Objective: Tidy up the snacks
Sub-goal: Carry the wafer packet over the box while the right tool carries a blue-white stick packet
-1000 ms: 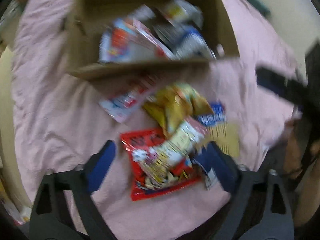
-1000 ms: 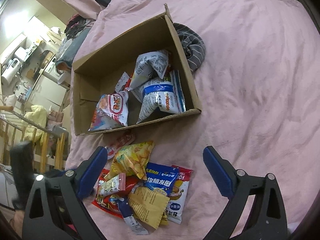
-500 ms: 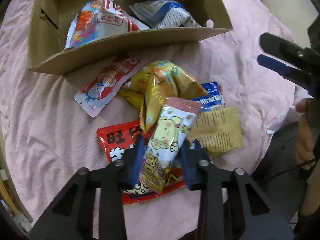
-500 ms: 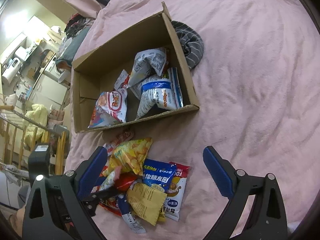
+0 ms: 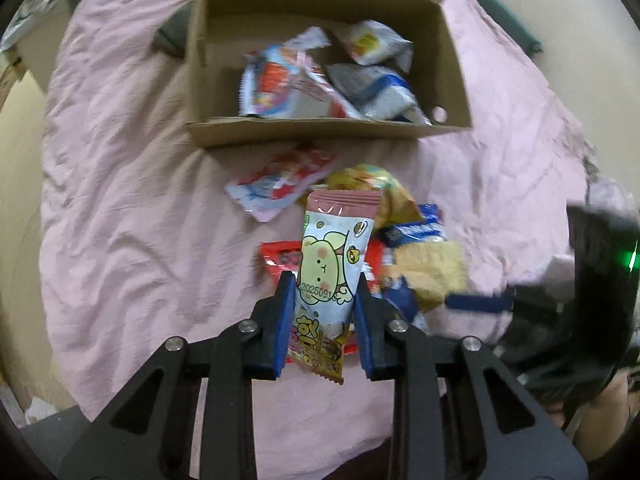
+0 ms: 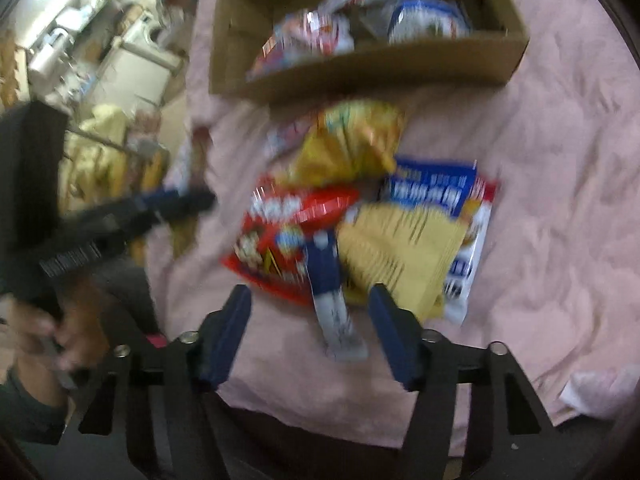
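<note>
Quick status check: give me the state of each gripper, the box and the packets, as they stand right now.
Left gripper: shut on bear packet, held off the pile.
Right gripper: open, straddling the blue stick packet.
Box: open-topped, packets inside.
Yellow bag: crumpled, on the blanket.
Red packet: flat, partly covered.

Left tool (image 5: 323, 300) clamps with fingers nearly together; right tool (image 6: 310, 312) hangs with fingers apart.
</note>
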A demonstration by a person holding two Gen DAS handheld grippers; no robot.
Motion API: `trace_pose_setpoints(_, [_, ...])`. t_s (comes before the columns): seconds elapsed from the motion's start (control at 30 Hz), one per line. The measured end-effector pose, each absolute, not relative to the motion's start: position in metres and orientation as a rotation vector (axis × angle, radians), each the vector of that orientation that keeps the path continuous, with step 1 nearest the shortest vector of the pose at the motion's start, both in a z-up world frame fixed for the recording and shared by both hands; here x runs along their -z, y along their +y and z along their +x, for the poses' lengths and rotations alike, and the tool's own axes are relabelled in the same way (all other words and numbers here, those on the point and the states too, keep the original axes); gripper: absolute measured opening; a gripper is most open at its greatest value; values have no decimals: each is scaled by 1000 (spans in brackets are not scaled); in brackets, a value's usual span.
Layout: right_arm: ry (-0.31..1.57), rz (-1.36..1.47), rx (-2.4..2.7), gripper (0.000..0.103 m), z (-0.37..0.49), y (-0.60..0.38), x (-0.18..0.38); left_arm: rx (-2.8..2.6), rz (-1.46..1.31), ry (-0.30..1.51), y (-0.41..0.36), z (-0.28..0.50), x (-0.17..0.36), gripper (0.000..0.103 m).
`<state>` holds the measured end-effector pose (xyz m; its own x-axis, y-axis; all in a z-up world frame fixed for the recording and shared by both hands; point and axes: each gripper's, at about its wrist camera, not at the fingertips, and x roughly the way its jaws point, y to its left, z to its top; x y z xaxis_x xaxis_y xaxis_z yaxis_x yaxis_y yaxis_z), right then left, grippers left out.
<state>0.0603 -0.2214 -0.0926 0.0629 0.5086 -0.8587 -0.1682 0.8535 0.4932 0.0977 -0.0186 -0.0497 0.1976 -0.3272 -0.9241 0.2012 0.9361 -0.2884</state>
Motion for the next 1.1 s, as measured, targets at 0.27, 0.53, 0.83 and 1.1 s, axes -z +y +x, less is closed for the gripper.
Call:
trace_pose_setpoints(0.27, [1465, 143, -446, 33, 49, -202, 115, 329, -125, 1314, -14, 100, 55, 24])
trace_pose_setpoints(0.53, [1443, 167, -465, 19, 40, -203, 96, 300, -100, 1302, -12, 99, 54, 24])
trace_pose_setpoints(0.83, [1294, 290, -526, 19, 50, -214, 48, 242, -155, 1261, 0, 106, 44, 24])
trace_pose_setpoints(1.1, [1196, 304, -517, 19, 88, -230, 18, 156, -135, 1156, 9, 119, 21, 24])
